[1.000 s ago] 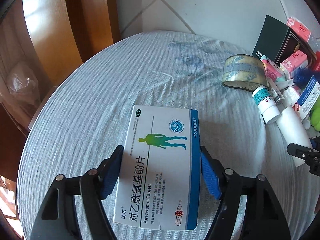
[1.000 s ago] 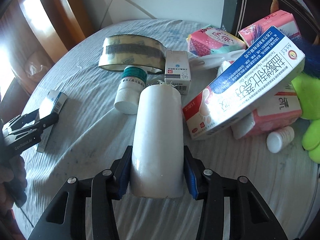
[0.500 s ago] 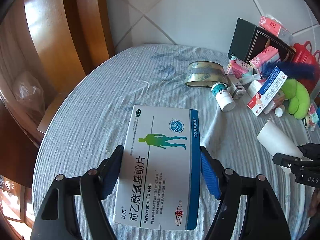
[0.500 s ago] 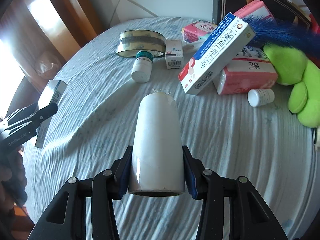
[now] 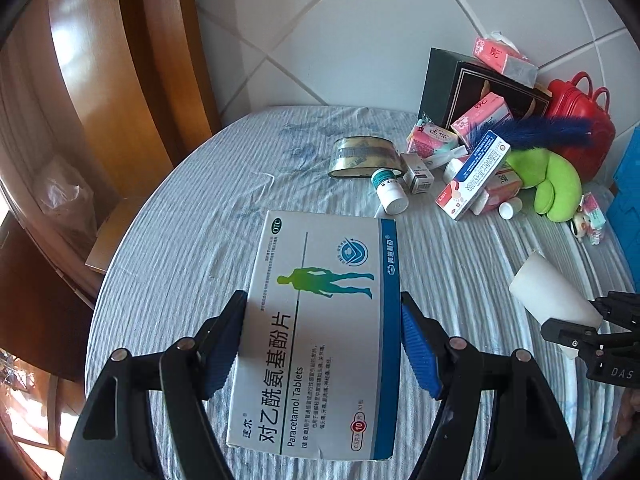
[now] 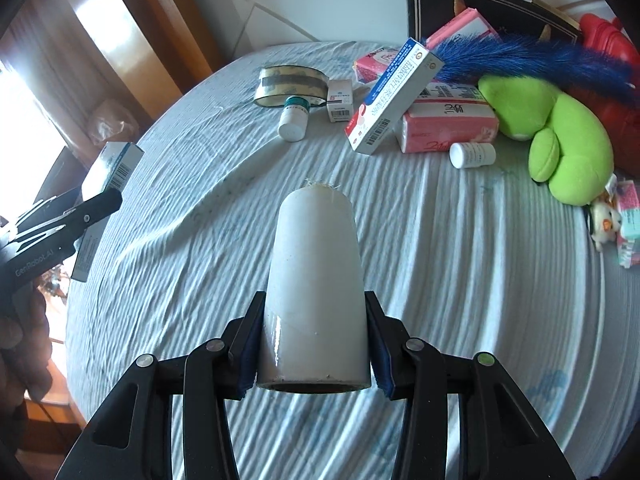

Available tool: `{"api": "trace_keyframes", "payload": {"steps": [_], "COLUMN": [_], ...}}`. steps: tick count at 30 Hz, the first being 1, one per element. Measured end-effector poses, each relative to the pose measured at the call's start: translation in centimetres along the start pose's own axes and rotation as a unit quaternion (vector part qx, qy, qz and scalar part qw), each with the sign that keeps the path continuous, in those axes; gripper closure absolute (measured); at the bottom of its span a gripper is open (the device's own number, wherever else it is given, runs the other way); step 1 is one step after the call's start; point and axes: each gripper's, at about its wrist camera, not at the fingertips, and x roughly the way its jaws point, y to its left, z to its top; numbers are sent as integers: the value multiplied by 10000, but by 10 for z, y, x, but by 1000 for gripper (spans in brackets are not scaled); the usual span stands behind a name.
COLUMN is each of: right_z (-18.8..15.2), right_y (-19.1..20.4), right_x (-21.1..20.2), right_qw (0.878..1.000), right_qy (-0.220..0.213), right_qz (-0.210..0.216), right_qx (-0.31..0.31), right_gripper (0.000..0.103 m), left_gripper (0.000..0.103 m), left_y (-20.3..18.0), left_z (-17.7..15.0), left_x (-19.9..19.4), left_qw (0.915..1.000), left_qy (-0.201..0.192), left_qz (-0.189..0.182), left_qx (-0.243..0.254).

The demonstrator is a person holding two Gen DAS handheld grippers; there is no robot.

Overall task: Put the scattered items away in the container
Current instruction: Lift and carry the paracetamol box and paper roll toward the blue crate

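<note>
The left tool [image 5: 322, 342] clamps a white and blue Paracetamol Tablets box [image 5: 320, 320] between its blue pads, held above the desk [image 5: 180, 248], which is covered in a striped pale blue cloth. The right tool [image 6: 314, 350] grips a white cylinder [image 6: 316, 280] by its near end, also clear of the cloth. At the far right lie a tape roll [image 6: 290, 84], a green-capped pill bottle [image 6: 294, 118], a small white carton [image 6: 340, 100], a long blue and white medicine box [image 6: 394, 96], pink tissue packs [image 6: 448, 128], a small white bottle [image 6: 472, 155] and a green plush toy [image 6: 560, 140]. Behind them stands a black box [image 5: 476, 88]
</note>
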Motion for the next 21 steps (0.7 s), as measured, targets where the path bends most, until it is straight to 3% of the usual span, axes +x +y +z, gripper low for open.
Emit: {"api": "trace_keyframes", "payload": {"steps": [21], "right_z": [-25], "right_y": [-8], "right_x": [-136], "right_qw": [9974], "right_qy": [-583], "right_qz": [363], "right_qx": [-226], "right_gripper": [58], "left_gripper": [31], "left_y": [-51], "left_z": [24], "left_x": [-130], "left_qw": [9981], "left_qy": [-590], "left_qz": [117], "left_qx": [95]}}
